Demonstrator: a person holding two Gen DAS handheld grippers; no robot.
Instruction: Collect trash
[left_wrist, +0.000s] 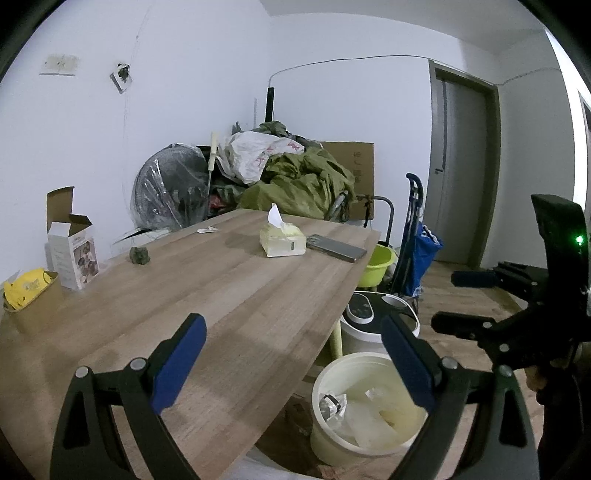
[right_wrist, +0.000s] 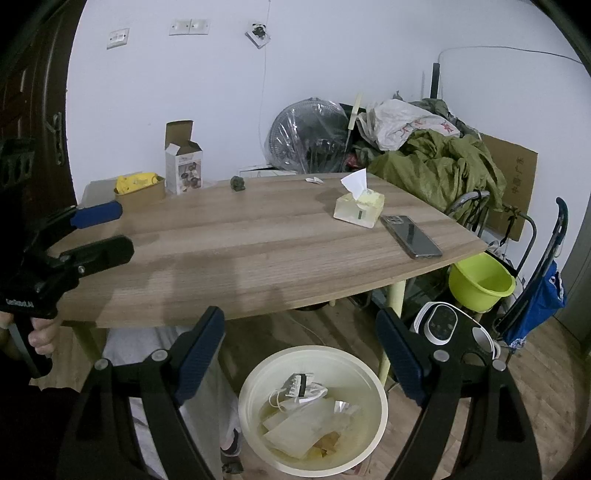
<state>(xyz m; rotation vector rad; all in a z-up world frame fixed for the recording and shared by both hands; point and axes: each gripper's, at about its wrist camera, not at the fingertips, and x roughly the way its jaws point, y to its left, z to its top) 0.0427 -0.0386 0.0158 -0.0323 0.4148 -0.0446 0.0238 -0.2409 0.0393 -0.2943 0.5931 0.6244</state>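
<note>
Both grippers hang with nothing in them. The right gripper (right_wrist: 301, 354) has its jaws spread wide above the cream bin (right_wrist: 376, 373) on the floor, just off the near edge of the table (right_wrist: 258, 258). The left gripper (left_wrist: 293, 363) is likewise spread, half over the table's near corner and half over the same bin.

The bin already holds trash: a crumpled foil-lined wrapper (right_wrist: 301, 387) with a dark stripe, clear plastic and yellowish scraps. On the table, a small white paper scrap (right_wrist: 314, 180) lies at the far edge and a dark green lump (right_wrist: 238, 183) sits near the far left corner. Both look like remaining trash.

The risk lies in what stays. A phone (right_wrist: 410, 236) rests at the right edge, touching or just beside the tissue pack (right_wrist: 359, 210); a careless sweep could push it off toward the green basin (right_wrist: 480, 280), or a gripper might take either for rubbish. The flat scrap may slip from wide pads. Reaching the far edge could also knock over the opened carton (right_wrist: 183, 166) at the far left corner.

Readable writing is scant: the carton shows a cookware picture with text too small to read, the cardboard sheet (right_wrist: 513, 177) behind the table bears indistinct characters, and faint lettering on the left gripper's body is unclear.
</note>
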